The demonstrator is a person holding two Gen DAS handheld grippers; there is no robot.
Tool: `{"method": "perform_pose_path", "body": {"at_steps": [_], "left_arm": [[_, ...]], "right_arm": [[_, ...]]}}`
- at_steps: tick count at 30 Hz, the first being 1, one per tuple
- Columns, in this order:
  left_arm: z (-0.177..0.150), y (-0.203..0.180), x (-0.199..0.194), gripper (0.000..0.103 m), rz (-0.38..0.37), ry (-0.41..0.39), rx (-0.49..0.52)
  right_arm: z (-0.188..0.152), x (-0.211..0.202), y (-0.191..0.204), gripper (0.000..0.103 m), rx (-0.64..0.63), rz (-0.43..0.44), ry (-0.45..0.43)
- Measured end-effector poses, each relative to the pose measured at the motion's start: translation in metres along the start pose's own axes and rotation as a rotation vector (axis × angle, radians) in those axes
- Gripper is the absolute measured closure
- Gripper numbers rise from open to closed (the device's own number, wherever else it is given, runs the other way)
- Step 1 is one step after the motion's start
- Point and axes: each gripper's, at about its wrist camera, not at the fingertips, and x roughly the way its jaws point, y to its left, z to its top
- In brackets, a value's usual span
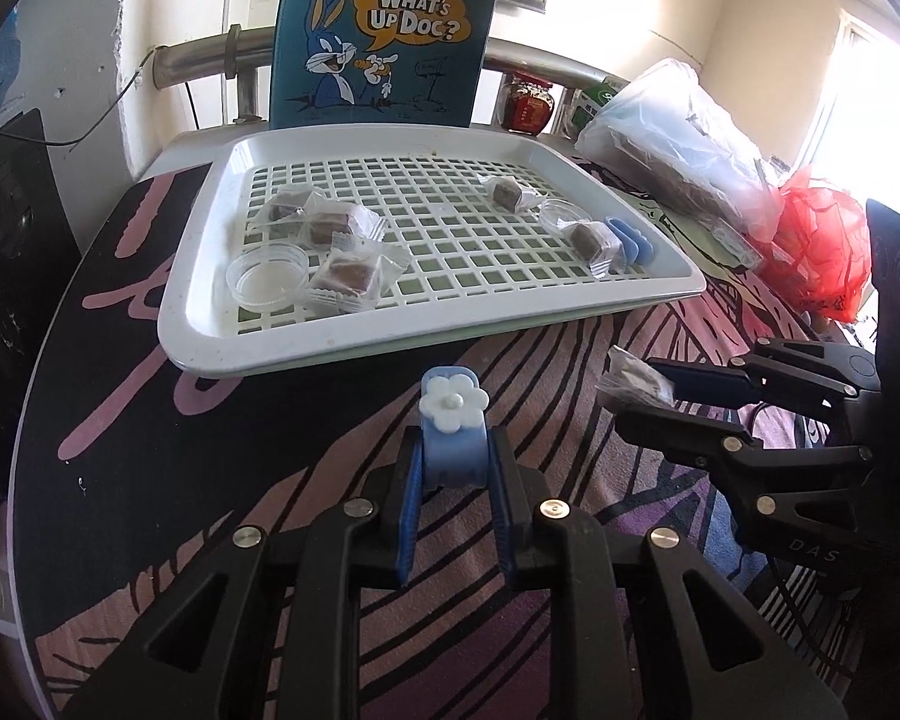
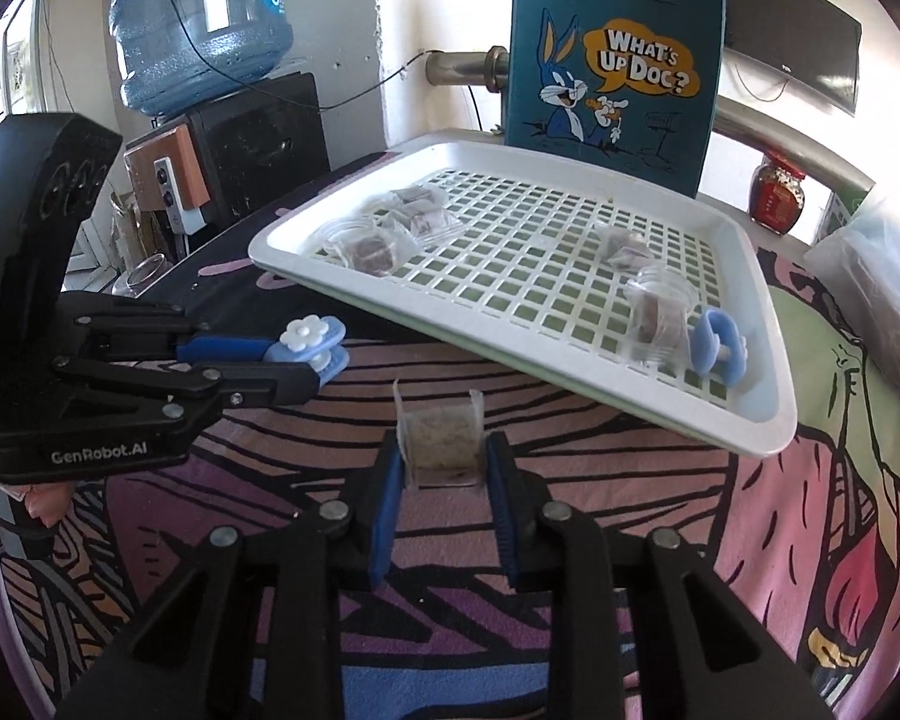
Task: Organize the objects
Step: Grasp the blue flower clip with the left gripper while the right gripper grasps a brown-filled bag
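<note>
My left gripper (image 1: 453, 450) is shut on a light blue clip with a white flower (image 1: 453, 417), held just above the patterned tablecloth in front of the white slotted tray (image 1: 210, 336). From the right wrist view the same left gripper (image 2: 300, 366) and clip (image 2: 313, 337) appear at the left. My right gripper (image 2: 444, 450) is shut on a clear-wrapped brown candy (image 2: 441, 438); the left wrist view shows that gripper (image 1: 636, 394) and candy (image 1: 633, 381) at the right. On the tray lie several wrapped candies (image 1: 345, 270), two clear dishes (image 1: 267, 279) and a second blue clip (image 1: 630, 243).
A blue cartoon tote bag (image 1: 384, 30) stands behind the tray against a metal rail. A red jar (image 1: 531, 102), clear plastic bags (image 1: 678, 132) and a red bag (image 1: 822, 246) crowd the right side. A water bottle (image 2: 198, 18) sits on a black dispenser at the left.
</note>
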Motion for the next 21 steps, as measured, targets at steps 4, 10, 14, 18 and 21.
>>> {"method": "perform_pose_path", "body": {"at_steps": [4,10,14,18,21], "left_arm": [[0.0003,-0.0006,-0.0025,0.084,-0.007,-0.014,0.003],[0.0005,-0.0037,-0.0048,0.084,-0.011,-0.026,0.022],[0.0007,-0.0031,-0.0054,0.084,-0.015,-0.028,0.022],[0.0008,-0.0035,-0.004,0.084,-0.025,-0.022,0.025],[0.0003,-0.0046,-0.0036,0.084,-0.028,-0.021,0.028]], "right_arm": [[0.0009,-0.004,-0.0011,0.077,0.009,-0.006,-0.019],[0.0018,-0.0009,-0.004,0.077,0.023,0.015,-0.007],[0.0011,0.0014,-0.005,0.077,0.032,0.035,0.005],[0.0006,-0.0008,-0.005,0.077,0.03,0.039,-0.005],[0.0,-0.0028,-0.0066,0.077,0.038,0.043,-0.018]]}}
